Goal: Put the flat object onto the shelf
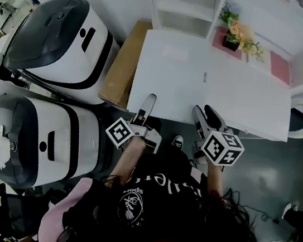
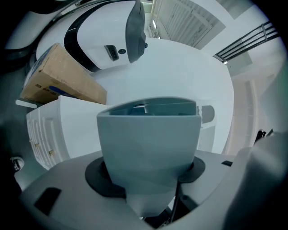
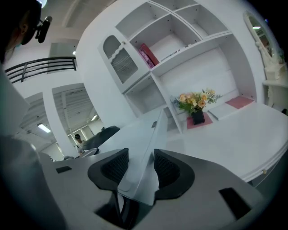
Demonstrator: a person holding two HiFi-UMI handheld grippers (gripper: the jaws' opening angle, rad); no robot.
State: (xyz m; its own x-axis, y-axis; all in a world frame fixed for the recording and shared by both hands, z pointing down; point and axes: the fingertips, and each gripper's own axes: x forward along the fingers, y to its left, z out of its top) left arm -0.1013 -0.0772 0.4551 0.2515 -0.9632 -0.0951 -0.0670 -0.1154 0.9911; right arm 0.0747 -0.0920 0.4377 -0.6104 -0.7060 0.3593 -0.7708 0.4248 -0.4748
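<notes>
By the two white-and-grey machines and the cardboard box (its blue label is too blurred to read), my left forearm reaches straight out from my body. The left gripper is level and rolled onto its side, tips at the front edge of the white table. Its fingers stand apart with nothing between them. My right gripper dips a little toward the same edge, fingers spread and empty too. Each carries a cube of black-and-white square markers; my black shirt reads "Sport". Farther right, past the flowers, the flat pink pad lies on the table near its back right, well apart from both grippers. Its longer side seems to run front to back toward the shelf, where another pink piece leans tilted in an upper compartment
</notes>
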